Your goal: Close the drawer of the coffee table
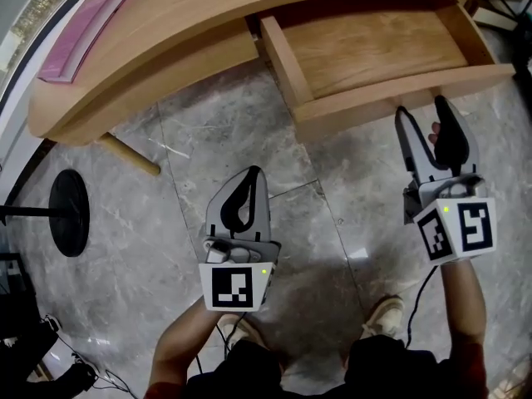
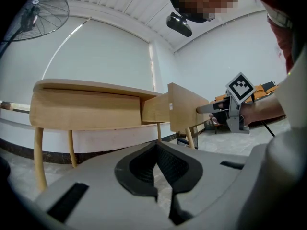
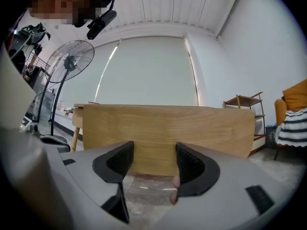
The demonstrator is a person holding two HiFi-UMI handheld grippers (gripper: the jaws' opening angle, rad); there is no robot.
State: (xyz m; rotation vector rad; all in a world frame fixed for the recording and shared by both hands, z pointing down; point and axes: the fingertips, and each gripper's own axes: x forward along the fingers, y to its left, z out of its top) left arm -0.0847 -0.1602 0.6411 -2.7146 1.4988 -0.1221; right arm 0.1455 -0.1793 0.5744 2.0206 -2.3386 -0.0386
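The wooden coffee table [image 1: 150, 52] has its drawer [image 1: 374, 48] pulled out toward me, its inside bare. My right gripper [image 1: 421, 106] is open, its fingertips right at the drawer front [image 1: 391, 100]. In the right gripper view the drawer front [image 3: 168, 128] fills the space just beyond the spread jaws of the right gripper [image 3: 154, 159]. My left gripper [image 1: 254, 174] is shut and holds nothing; it hangs over the floor, short of the table. From the left gripper view, the left gripper [image 2: 156, 150] faces the table [image 2: 86, 107], with the drawer [image 2: 182, 107] sticking out at the right.
A pink flat object [image 1: 87, 23] lies on the table top. A table leg [image 1: 129, 154] slants to the floor at left. A fan's round black base [image 1: 69, 213] stands on the marble floor at far left. A shelf cart [image 3: 249, 109] stands at right.
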